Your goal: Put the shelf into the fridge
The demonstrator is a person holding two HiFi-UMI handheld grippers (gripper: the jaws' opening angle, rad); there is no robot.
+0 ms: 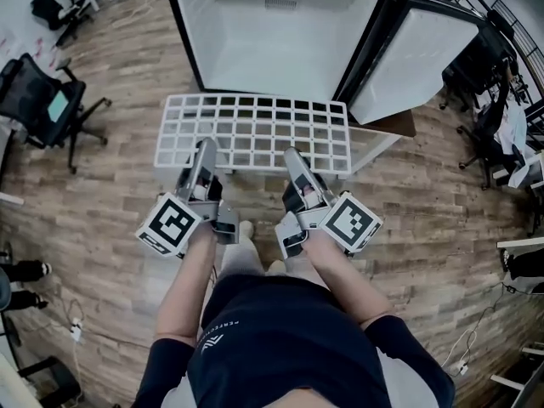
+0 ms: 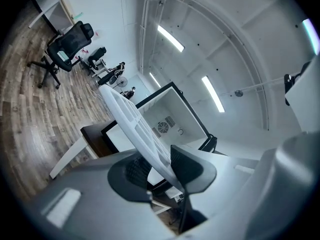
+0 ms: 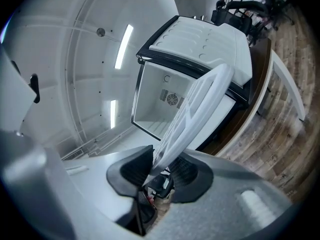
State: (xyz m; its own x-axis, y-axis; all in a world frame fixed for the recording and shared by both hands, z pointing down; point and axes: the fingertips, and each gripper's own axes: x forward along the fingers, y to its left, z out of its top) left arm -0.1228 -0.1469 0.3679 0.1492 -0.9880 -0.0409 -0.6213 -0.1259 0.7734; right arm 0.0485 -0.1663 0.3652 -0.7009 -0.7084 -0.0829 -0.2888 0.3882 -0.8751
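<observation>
shelf (image 1: 255, 133), a white grid, is hanging level in the air just in front of the open fridge (image 1: 280, 49). its far edge is lying close to the fridge's mouth and the whole of it is outside. a person is holding it by the near edge with both grippers. the left gripper (image 1: 204, 147) is gripping the near left part, its fingers (image 2: 187, 169) pinching the shelf's rim from both sides. the right gripper (image 1: 293, 155) is doing the same on the near right part, its fingers (image 3: 132, 171) pressing on the rim between them. the fridge is sitting on a low dark bench (image 1: 395, 126) with white legs, and its door (image 1: 416, 58) is standing swung out to the right. a black office chair (image 1: 42, 100) is standing well apart on the wooden floor (image 1: 110, 202) to the left.
</observation>
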